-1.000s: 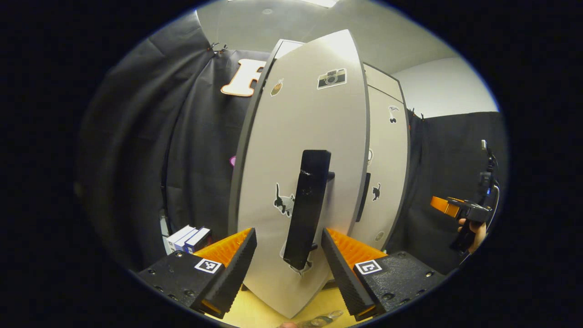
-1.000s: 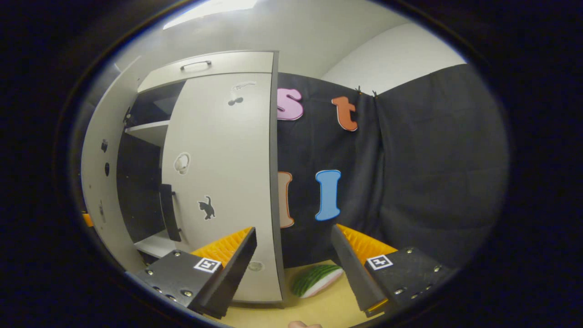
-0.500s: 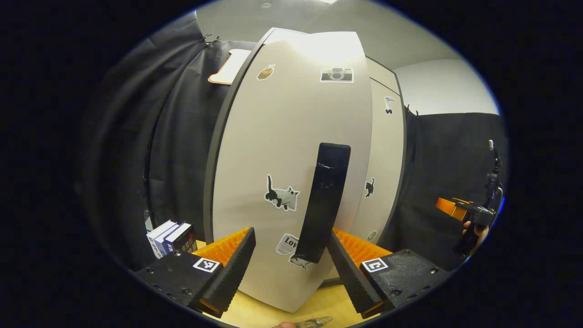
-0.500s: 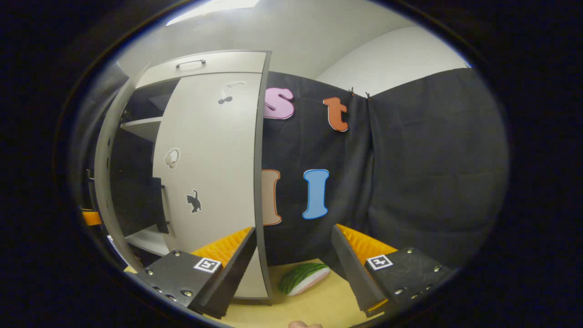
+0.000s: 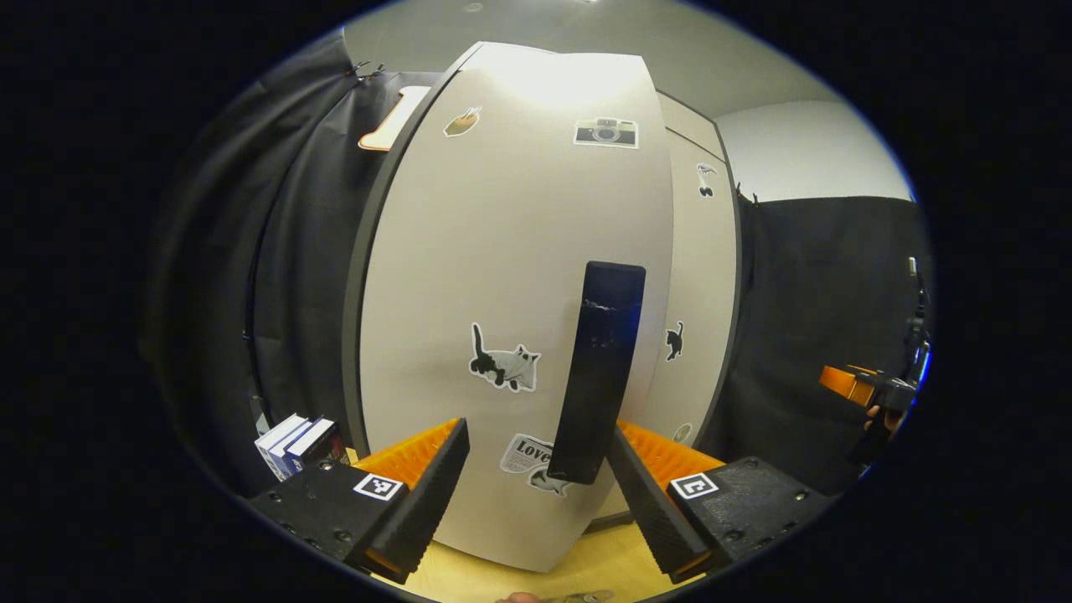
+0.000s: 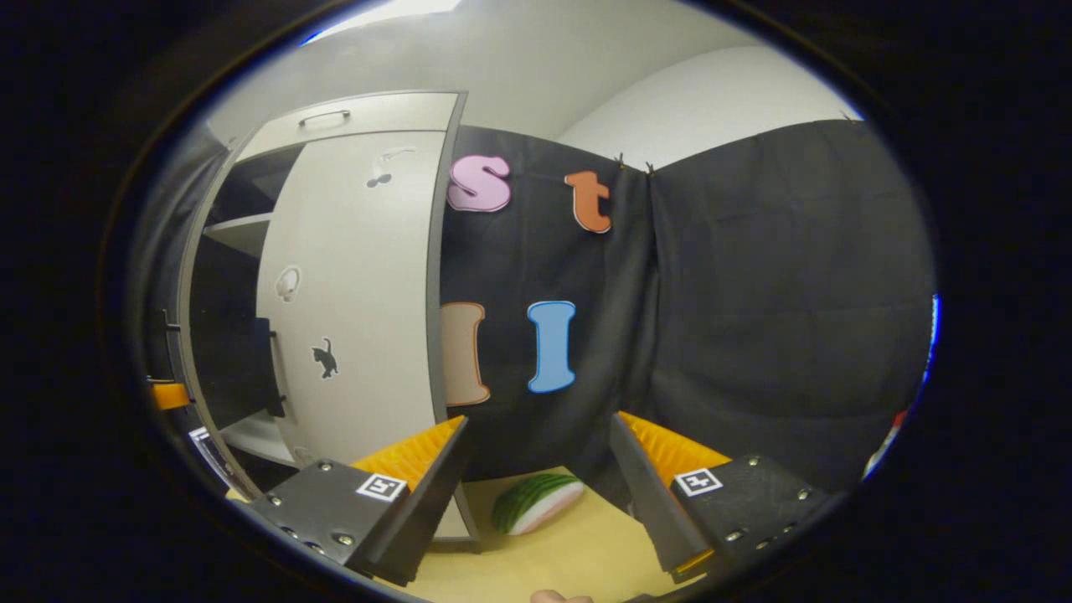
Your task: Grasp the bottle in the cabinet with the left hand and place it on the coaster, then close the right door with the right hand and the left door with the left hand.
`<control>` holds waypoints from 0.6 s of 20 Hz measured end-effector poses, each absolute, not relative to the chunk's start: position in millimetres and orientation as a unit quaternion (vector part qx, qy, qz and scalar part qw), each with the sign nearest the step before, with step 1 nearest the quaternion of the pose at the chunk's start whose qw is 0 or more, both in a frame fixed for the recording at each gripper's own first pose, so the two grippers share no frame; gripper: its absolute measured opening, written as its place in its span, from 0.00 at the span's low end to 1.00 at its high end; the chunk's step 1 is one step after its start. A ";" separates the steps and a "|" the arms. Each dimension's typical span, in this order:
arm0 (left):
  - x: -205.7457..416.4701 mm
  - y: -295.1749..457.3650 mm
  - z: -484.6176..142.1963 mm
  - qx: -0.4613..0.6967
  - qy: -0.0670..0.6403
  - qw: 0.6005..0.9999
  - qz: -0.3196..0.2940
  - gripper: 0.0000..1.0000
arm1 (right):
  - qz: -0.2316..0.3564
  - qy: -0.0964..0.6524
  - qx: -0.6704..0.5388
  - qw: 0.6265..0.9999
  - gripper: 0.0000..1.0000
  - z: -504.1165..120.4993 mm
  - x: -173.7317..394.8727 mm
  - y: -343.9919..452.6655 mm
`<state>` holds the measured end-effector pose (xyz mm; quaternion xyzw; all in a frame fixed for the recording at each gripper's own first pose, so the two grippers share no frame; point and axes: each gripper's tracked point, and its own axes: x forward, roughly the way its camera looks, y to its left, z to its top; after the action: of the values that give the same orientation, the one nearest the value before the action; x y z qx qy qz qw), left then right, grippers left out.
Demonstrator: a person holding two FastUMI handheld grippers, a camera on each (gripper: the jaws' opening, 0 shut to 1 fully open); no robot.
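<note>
Black-curtained booth, yellow tabletop [image 6: 578,553] | step: closing left door [image 5: 502,301] — your left gripper [image 5: 536,494], jaws spread, straddles its black handle [image 5: 601,373]; bottle unseen | next: push it flush with right door [image 6: 352,293] — gap remains | right gripper [image 6: 540,494] spread, idle, open room beside watermelon slice [image 6: 536,502]

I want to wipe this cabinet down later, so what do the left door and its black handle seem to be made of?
The left door looks like pale grey laminated board with a smooth, slightly satin face: the ceiling light leaves a soft glare near its top, and stickers lie flat on it. Its dark edge suggests banding. The handle looks like matte black plastic or painted metal, scuffed near the top; which one, I cannot tell.
</note>
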<state>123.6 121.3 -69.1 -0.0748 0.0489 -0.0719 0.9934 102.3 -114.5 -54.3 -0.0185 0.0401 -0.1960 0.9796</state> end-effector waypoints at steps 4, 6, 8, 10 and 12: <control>136.9 114.8 -69.8 -0.061 0.048 0.994 -0.073 1.00 | -0.214 0.039 -0.019 0.976 1.00 -51.4 90.3 -131.6; 143.3 111.4 -70.9 -0.057 0.048 0.994 -0.074 1.00 | -0.222 0.039 -0.020 0.974 1.00 -50.7 85.4 -138.8; 149.0 108.8 -71.5 -0.055 0.048 0.994 -0.077 1.00 | -0.230 0.042 -0.022 0.972 1.00 -51.7 80.3 -145.3; 155.6 105.1 -71.6 -0.055 0.049 0.994 -0.079 1.00 | -0.237 0.043 -0.022 0.970 1.00 -52.3 75.8 -151.6; 162.4 103.6 -72.2 -0.054 0.048 0.994 -0.080 1.00 | -0.243 0.046 -0.023 0.969 1.00 -53.7 72.1 -156.9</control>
<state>162.4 103.6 -72.2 -0.0537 0.0482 -0.0803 0.9942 72.1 -156.9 -53.7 -0.0233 0.0461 -0.2429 0.9687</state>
